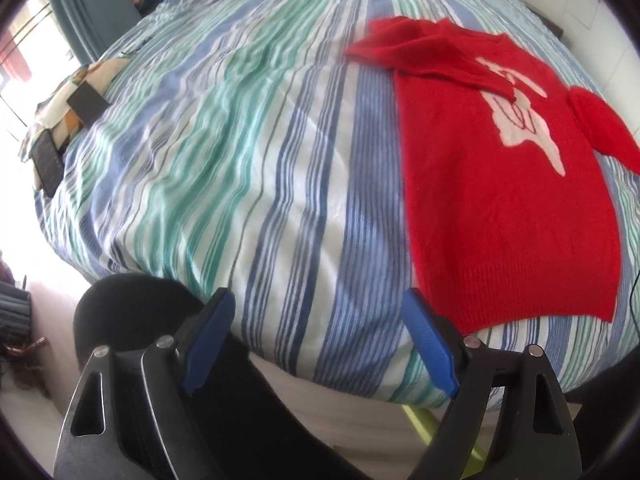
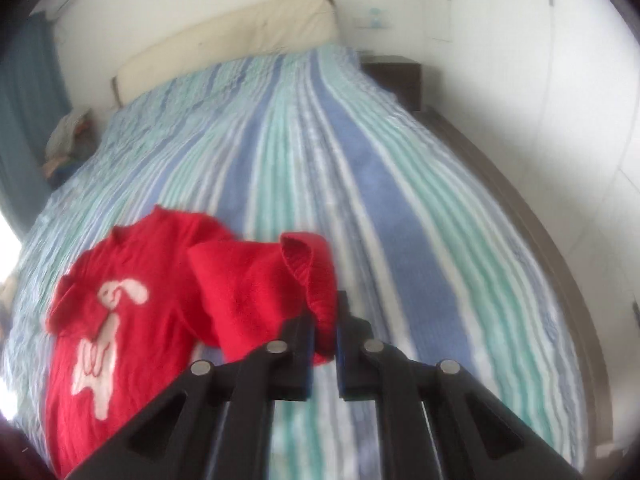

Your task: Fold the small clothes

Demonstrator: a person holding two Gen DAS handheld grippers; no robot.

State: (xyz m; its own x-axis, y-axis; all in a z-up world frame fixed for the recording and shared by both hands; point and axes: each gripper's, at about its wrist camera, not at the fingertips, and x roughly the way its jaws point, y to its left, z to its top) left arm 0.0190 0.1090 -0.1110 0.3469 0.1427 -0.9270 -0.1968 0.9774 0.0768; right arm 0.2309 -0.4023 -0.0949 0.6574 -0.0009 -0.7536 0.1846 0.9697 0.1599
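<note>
A small red sweater (image 1: pixel 508 200) with a white rabbit design lies flat on the striped bed (image 1: pixel 240 140), its left sleeve folded across the chest. My left gripper (image 1: pixel 320 312) is open and empty, above the bed's near edge, left of the sweater's hem. In the right wrist view the sweater (image 2: pixel 120 340) lies at lower left. My right gripper (image 2: pixel 323 320) is shut on the right sleeve's cuff (image 2: pixel 316 280) and holds it lifted above the bed.
A dark phone (image 1: pixel 48 162) and a black card (image 1: pixel 87 103) lie on a patterned cloth at the bed's left edge. A cream headboard (image 2: pixel 224 40) and a dark nightstand (image 2: pixel 396 76) stand at the far end. A teal curtain (image 2: pixel 28 100) hangs on the left.
</note>
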